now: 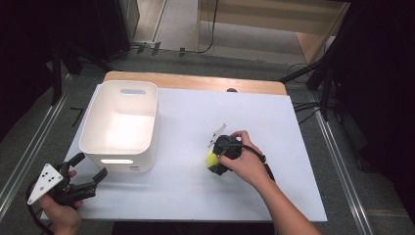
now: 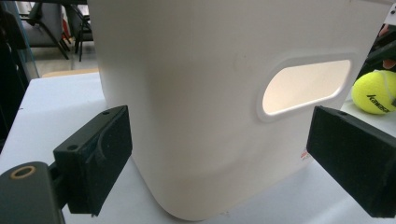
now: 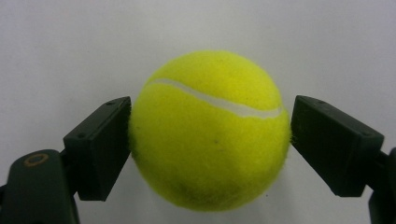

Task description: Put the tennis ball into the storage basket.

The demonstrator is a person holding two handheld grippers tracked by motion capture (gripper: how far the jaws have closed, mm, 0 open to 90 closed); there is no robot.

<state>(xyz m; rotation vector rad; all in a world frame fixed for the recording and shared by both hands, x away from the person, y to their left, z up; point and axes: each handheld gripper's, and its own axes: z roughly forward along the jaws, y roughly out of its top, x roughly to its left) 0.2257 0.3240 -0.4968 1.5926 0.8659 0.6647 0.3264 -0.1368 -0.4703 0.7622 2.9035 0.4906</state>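
Observation:
A yellow tennis ball (image 3: pixel 210 135) sits between the two black jaws of my right gripper (image 3: pixel 211 142), and both pads touch its sides. In the high view the right gripper (image 1: pixel 216 165) points down at the ball (image 1: pixel 212 158) on the white table top (image 1: pixel 195 196), right of centre. My left gripper (image 1: pixel 91 167) is held open at the table's front left corner, just before the white bin (image 1: pixel 120 126). In the left gripper view its jaws (image 2: pixel 219 154) stand wide apart in front of the bin's near wall (image 2: pixel 201 93), with the ball (image 2: pixel 375 91) showing past the bin's right side.
The bin is open-topped with a handle slot (image 2: pixel 306 86) in its near wall. A wooden strip (image 1: pixel 195 82) runs along the table's far edge. Cables and dark stands lie on the floor beyond and to the right of the table.

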